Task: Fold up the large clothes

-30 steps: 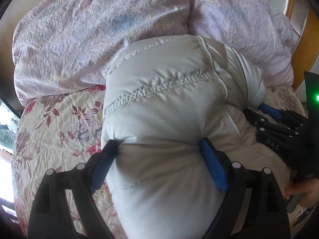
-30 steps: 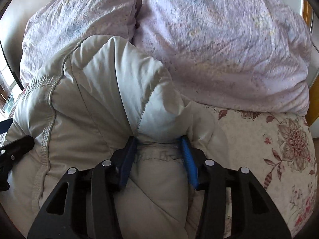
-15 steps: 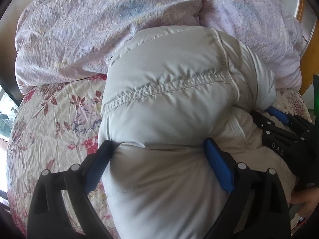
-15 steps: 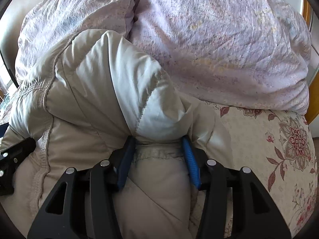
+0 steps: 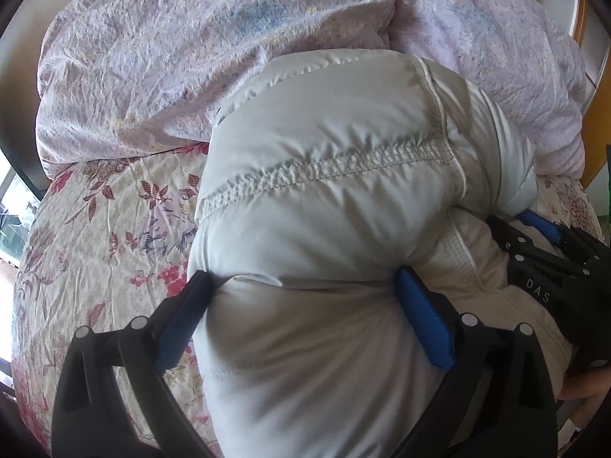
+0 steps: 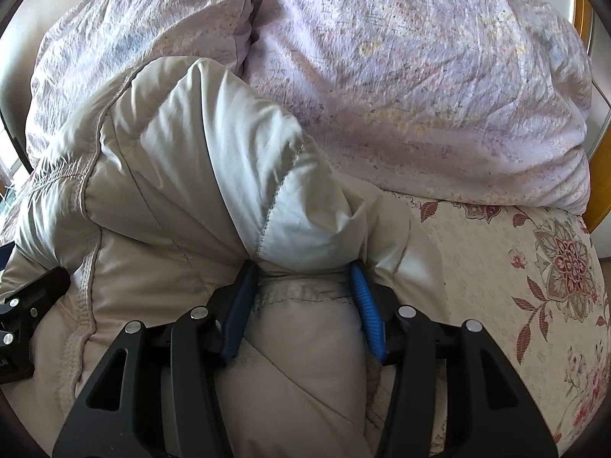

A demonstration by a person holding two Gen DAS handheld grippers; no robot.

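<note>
A puffy pale grey down jacket lies bunched in a thick roll on the flowered bed sheet. My left gripper has its blue pads pressed into the roll's near edge; its jaws are opening, very wide, and the padding still fills the gap. My right gripper is shut on a narrower fold of the same jacket, just below a stitched seam. Each gripper shows in the other's view: the right gripper at the right, the left gripper at the left edge.
A crumpled lilac duvet is heaped behind the jacket and touches its far side; the same duvet fills the top of the right wrist view. Bare sheet lies right of the jacket. A hand shows at the lower right. A window lies left.
The left gripper's pads have spread further apart on the jacket roll, which bulges wider between them. The right gripper keeps its hold with barely any shift.
</note>
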